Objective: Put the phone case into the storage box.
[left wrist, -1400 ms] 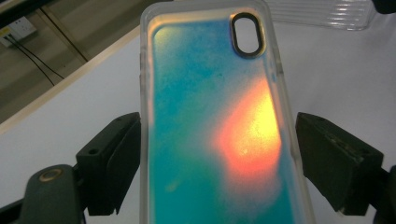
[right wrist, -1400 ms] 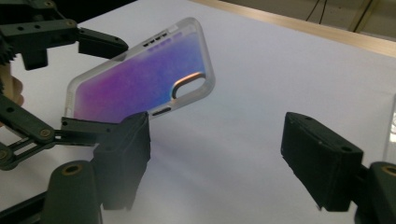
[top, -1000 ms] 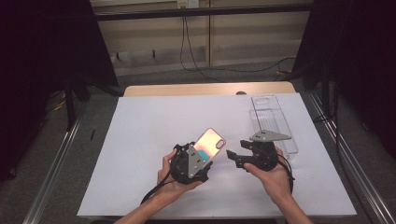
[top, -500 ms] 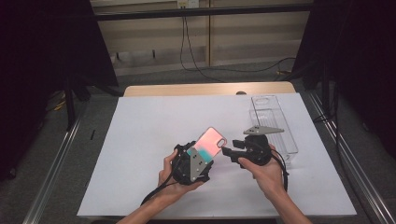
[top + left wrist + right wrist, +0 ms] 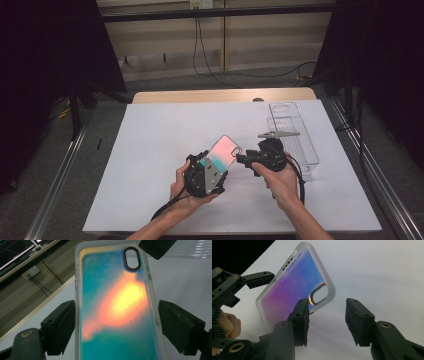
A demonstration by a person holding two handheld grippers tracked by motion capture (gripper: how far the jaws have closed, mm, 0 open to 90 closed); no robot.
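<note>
Phone case (image 5: 117, 307) bottom cut off by frame edge, its lower end hidden behind left gripper (image 5: 206, 175)

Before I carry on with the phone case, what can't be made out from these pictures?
- Phone case, left gripper view: lower end cut off by the bottom edge; whether the left tongs press its sides is unclear.
- Right tongs, right gripper view: jaws have just been closing; one overlaps the case's corner, contact unclear.
- Clear tray, high view: too small to show any contents.
</note>
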